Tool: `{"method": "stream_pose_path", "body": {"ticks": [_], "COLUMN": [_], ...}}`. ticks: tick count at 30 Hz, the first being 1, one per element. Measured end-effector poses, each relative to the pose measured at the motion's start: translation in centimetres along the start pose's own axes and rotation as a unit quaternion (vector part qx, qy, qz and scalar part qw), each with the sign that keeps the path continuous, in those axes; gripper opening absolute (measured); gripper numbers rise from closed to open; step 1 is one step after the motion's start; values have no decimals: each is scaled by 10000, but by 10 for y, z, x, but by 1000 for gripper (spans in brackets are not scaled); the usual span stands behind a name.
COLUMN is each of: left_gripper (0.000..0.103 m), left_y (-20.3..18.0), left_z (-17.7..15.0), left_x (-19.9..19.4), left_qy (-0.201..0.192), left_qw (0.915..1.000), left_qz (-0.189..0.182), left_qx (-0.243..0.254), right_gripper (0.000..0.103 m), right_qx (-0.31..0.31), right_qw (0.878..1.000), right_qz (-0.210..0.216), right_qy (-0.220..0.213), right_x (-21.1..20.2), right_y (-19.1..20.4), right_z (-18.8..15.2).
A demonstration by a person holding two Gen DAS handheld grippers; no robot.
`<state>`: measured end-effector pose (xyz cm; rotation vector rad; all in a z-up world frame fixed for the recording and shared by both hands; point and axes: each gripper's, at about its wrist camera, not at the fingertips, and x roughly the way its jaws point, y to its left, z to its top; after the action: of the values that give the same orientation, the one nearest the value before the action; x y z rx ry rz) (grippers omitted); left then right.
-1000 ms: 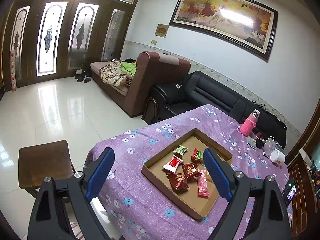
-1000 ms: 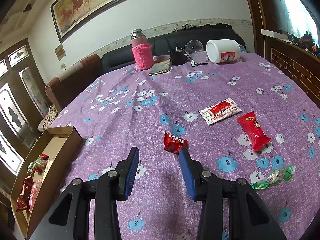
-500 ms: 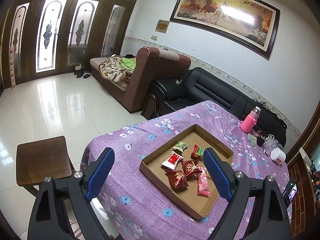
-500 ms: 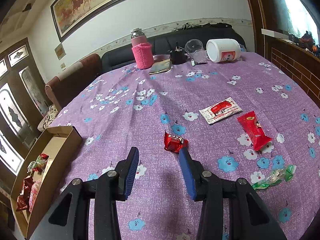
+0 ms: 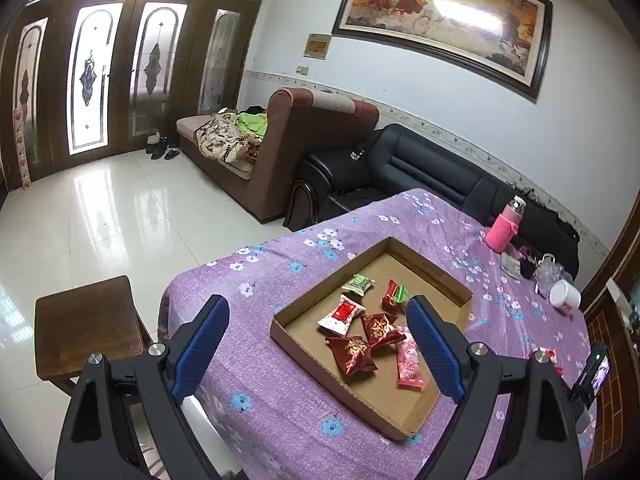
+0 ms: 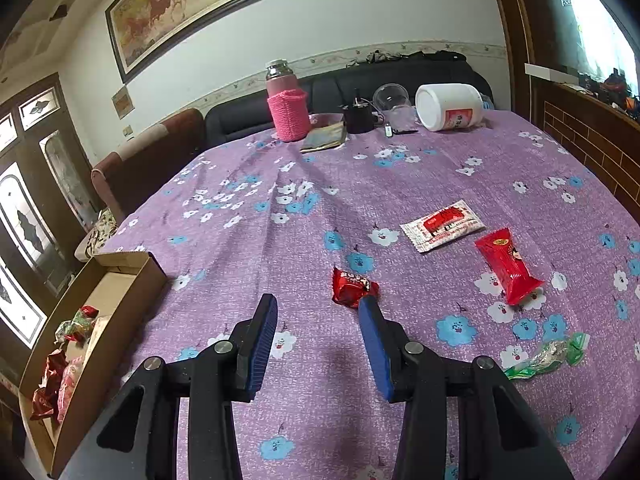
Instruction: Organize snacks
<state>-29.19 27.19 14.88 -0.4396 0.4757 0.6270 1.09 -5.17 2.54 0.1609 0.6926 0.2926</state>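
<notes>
- Left gripper (image 5: pixel 316 332) hung above the near edge of the table, fingers spread wide w/ nothing between them – blue pads bare.
- Cardboard tray (image 5: pixel 432 276) sat on the purple floral tablecloth (image 5: pixel 280 412) ahead of the left gripper, open side up.
- In the tray: two dark red wrapped candies (image 5: pixel 366 342) touching each other, a white-and-red packet (image 5: pixel 341 315) just beside them, a pink packet (image 5: pixel 409 364) on the right, a green packet (image 5: pixel 359 284) and a red-green candy (image 5: pixel 394 295) farther back.
- Right gripper (image 6: pixel 318 316) hovered low over the cloth, fingers part-way apart, holding nothing.
- Small red candy (image 6: pixel 352 287) lay on the cloth just ahead of the right-hand fingertip – whether it touched the pad, can't tell.
- Still loose on the table, to the right: white-and-red flat packet (image 6: pixel 442 225), red long packet (image 6: pixel 508 266), green clear-wrapped candy (image 6: pixel 548 356) near the edge.
- Same tray showed at the left rim of the right wrist view, well apart from the loose snacks.
- Far end of table: pink-sleeved bottle (image 6: pixel 286 108), black mug (image 6: pixel 360 117), clear cup (image 6: pixel 391 98), white jar (image 6: pixel 450 106) on its side.
</notes>
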Motion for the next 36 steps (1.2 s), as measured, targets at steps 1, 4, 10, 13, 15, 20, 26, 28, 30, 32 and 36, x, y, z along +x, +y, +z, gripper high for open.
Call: {"method": "stream_pose_path", "body": {"ticks": [1,4,10,13,15,20,26,28,30,32,36], "left_gripper": [90,90,90,90,90,90,90,90,90,90,90], "left_y": [-5,-13,-35,-42,-41,-38,-48,-47,-47,-47,-57], "left_z": [-2,-6,-9,-11,-10,-7,-11,-11,-11,-12,-13], "left_x": [2,8,25,31,33,39,47,47,47,46,49], "left_qy": [56,194,376,377,347,244,357,357,336,307,322], "left_qw": [9999,9993,9963,9952,9956,9962,9938,9938,9940,9942,9924], "left_qz": [-72,-244,-560,-587,-544,-452,-574,-598,-601,-596,-771], "left_qx": [75,226,541,688,683,708,881,869,851,846,898], "right_gripper": [45,45,45,45,45,46,47,47,47,47,47], "right_qx": [-10,0,90,125,86,99,72,62,66,74,119], "right_qw": [10000,10000,10000,9999,9999,9999,10000,10000,10000,10000,9999], "right_qz": [0,-12,-21,-12,-17,-26,-31,-36,-40,-52,12], "right_qy": [2,0,4,58,63,86,54,37,29,11,-109], "right_x": [0,0,0,2,2,2,1,1,1,0,-6], "right_y": [0,0,-4,-5,-3,-3,-2,-2,-2,-2,-1], "right_z": [0,0,0,0,0,-1,-1,-1,-1,0,3]}}
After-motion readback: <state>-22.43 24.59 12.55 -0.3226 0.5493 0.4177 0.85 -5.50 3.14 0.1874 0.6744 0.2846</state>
